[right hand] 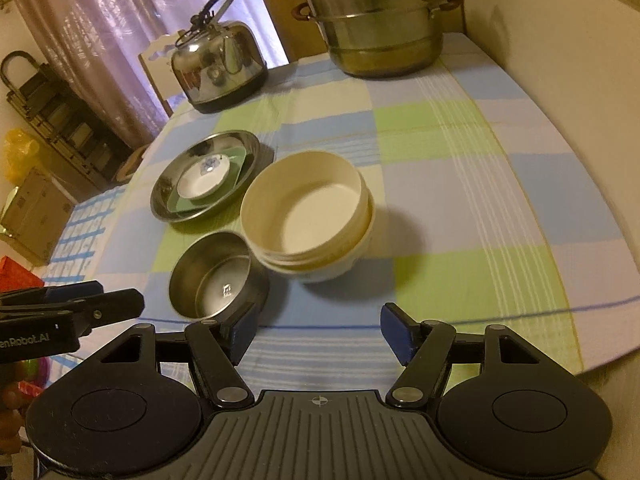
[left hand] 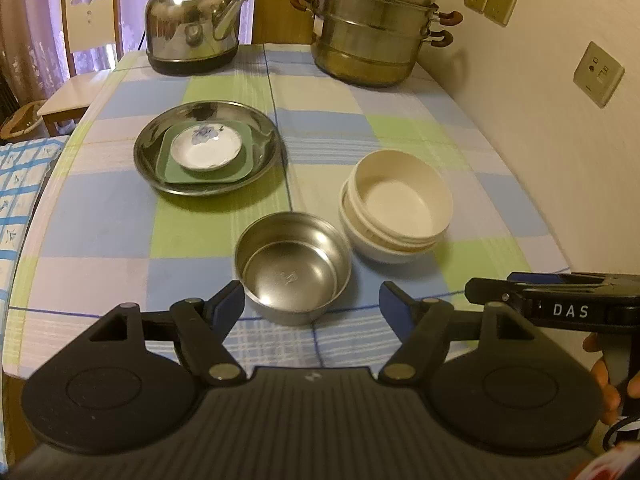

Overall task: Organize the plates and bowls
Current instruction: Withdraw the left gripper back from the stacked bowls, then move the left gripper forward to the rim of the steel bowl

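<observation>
The steel bowl (left hand: 293, 270) stands upright on the checked tablecloth (left hand: 400, 120), and by its look it is light, stiff and thin-walled, with a polished skin that would likely slip under pads closing on the curved outside; the surer hold, in my judgement, is a pinch across the rim, one finger inside and one outside. It sits just ahead of the left gripper (left hand: 312, 306), its near wall between the two blue pads, which stand wide apart and do not visibly press on it. Just to its right, the cream bowls (left hand: 396, 206) rest nested in a slightly crooked stack, touching or nearly touching the steel bowl; they look like plastic or melamine, light and not very fragile, though the tilt suggests the top one could shift if nudged. The right gripper (right hand: 318, 330) is also spread and empty, with the cream stack ahead of it and the steel bowl ahead to its left. Farther back, the steel plate (left hand: 208, 148) carries a green square dish (left hand: 240, 168) and a small white flowered saucer (left hand: 206, 148), which is probably ceramic and the one piece that could chip.
</observation>
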Action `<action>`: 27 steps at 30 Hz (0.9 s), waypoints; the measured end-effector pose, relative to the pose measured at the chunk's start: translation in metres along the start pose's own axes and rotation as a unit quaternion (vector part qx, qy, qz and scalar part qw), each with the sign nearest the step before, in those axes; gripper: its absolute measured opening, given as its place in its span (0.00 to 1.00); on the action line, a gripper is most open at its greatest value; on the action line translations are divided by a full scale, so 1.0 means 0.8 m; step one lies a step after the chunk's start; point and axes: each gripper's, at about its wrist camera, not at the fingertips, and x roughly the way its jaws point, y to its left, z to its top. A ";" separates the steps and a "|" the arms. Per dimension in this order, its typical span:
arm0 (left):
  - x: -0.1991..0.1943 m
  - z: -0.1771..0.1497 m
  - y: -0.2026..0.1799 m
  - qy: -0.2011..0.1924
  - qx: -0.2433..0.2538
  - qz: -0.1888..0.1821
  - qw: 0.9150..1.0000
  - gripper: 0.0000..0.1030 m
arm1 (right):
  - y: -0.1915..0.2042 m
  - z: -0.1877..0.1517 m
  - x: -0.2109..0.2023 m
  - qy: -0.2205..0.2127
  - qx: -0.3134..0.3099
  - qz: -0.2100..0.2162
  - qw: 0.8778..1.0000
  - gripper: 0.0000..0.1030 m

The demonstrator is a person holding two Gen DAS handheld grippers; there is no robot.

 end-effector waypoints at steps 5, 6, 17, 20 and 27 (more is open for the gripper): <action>-0.008 -0.008 0.028 0.011 0.004 -0.008 1.000 0.70 | 0.025 -0.015 0.003 0.010 0.018 -0.010 1.000 0.66; -0.009 -0.009 0.034 0.013 0.006 -0.009 1.000 0.70 | 0.031 -0.018 0.004 0.010 0.020 -0.012 1.000 0.66; -0.018 -0.023 0.088 0.031 0.024 -0.027 0.999 0.70 | 0.087 -0.044 0.011 0.013 0.050 -0.034 0.998 0.66; -0.019 -0.026 0.100 0.035 0.028 -0.031 0.998 0.70 | 0.097 -0.051 0.012 0.014 0.062 -0.040 0.997 0.66; -0.019 -0.030 0.123 0.039 0.039 -0.041 0.998 0.70 | 0.123 -0.063 0.020 0.014 0.079 -0.053 0.995 0.66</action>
